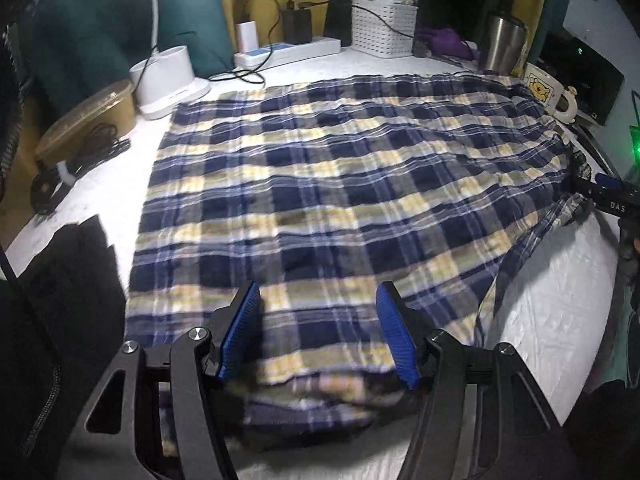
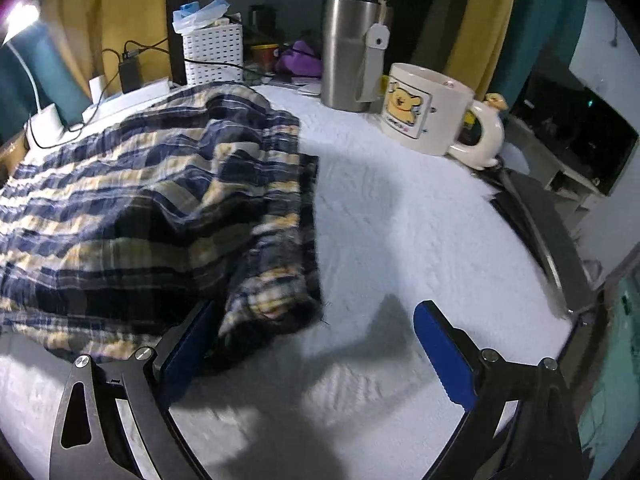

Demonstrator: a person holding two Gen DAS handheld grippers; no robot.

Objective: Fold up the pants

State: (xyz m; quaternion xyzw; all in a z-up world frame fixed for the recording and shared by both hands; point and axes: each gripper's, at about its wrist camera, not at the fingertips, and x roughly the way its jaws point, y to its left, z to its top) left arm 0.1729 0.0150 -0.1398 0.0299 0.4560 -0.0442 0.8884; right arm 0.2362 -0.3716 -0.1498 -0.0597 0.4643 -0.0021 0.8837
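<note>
Garment: navy, cream and grey plaid flannel pants (image 1: 320,184), spread flat on the white textured counter (image 1: 560,304); near edge already looks doubled over in thick layers.
Long axis: runs side to side across the left wrist view, from the lamp side to the mug side.
Left tool (image 1: 318,336): black frame with blue ribbed pads, spread apart, nothing pinched; it hangs over the near edge of the pants, cloth directly below and ahead.
Right tool (image 2: 316,344): spread wide, empty; its left pad sits just beside the rumpled end of the pants (image 2: 272,280), the right pad over bare counter.
Key relation: each tool is at one end of the near edge, so the likely next move is to close on that edge; the left is nearer.
Writing: "DAS" in white on the right tool's body, seen from the left wrist; a cream ceramic mug (image 2: 424,108) carries a yellow cartoon bear, its caption too small to read.
Risk: a brushed steel tumbler (image 2: 348,48) stands near the far end.
</note>
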